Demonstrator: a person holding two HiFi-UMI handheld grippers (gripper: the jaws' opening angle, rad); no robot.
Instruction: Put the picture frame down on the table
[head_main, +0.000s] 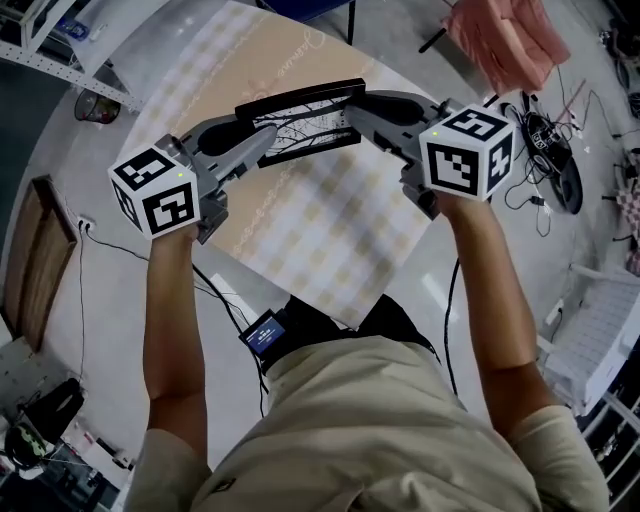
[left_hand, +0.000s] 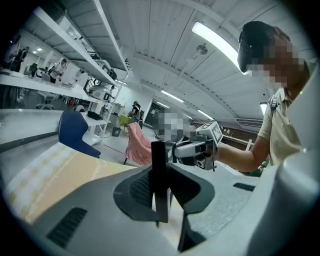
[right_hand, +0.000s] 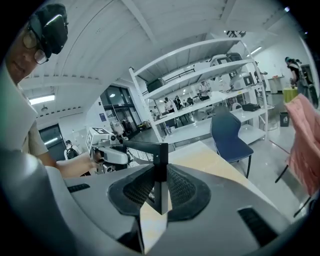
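A black picture frame (head_main: 300, 118) with a branch drawing in it is held level above the table (head_main: 330, 240), which has a pale checked cloth. My left gripper (head_main: 262, 146) is shut on the frame's left end. My right gripper (head_main: 352, 112) is shut on its right end. In the left gripper view the frame's black edge (left_hand: 159, 175) stands pinched between the dark pads (left_hand: 137, 187). The right gripper view shows the frame's corner (right_hand: 160, 172) clamped between that gripper's pads (right_hand: 182, 187), with the left gripper (right_hand: 112, 150) beyond it.
A pink cloth over a chair (head_main: 505, 38) stands past the table's far right. Cables and dark gear (head_main: 545, 150) lie on the floor at the right. A blue chair (right_hand: 227, 135) and white shelving (right_hand: 215, 85) stand beyond the table. A wooden board (head_main: 35, 260) lies at the left.
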